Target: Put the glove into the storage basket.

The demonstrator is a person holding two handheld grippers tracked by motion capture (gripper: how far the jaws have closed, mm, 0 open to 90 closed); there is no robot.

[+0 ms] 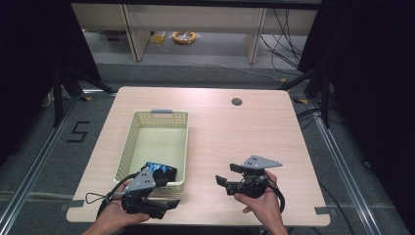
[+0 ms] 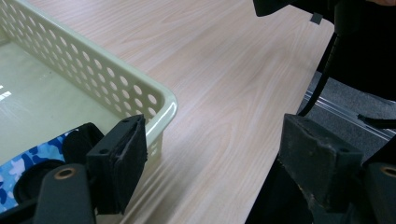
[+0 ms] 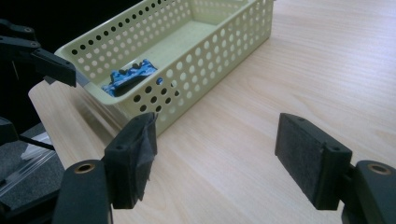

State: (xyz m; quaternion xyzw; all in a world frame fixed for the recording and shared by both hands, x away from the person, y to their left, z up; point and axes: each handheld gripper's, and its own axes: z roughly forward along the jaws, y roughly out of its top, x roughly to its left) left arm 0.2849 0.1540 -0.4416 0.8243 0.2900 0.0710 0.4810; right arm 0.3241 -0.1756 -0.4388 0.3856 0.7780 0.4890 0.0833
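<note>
Wood table (image 1: 230,132); basket (image 1: 128,142) holds blue-camo item (image 3: 128,74); grippers (image 1: 169,204) agape.

Probably a lab: black curtains (image 1: 29,73), floor rails (image 1: 342,161) and loose cables (image 1: 281,36) surround the table (image 1: 235,142).

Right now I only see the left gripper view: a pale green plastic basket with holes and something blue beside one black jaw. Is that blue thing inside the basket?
Observer: Yes. The blue camouflage-patterned object with black parts lies inside the pale green perforated plastic basket, in its near right corner. The basket holds nothing else.
Operator: And where is the other gripper?
Observer: The right gripper is over the light wooden table, to the right of the basket. Its jaws are wide open and hold nothing.
</note>
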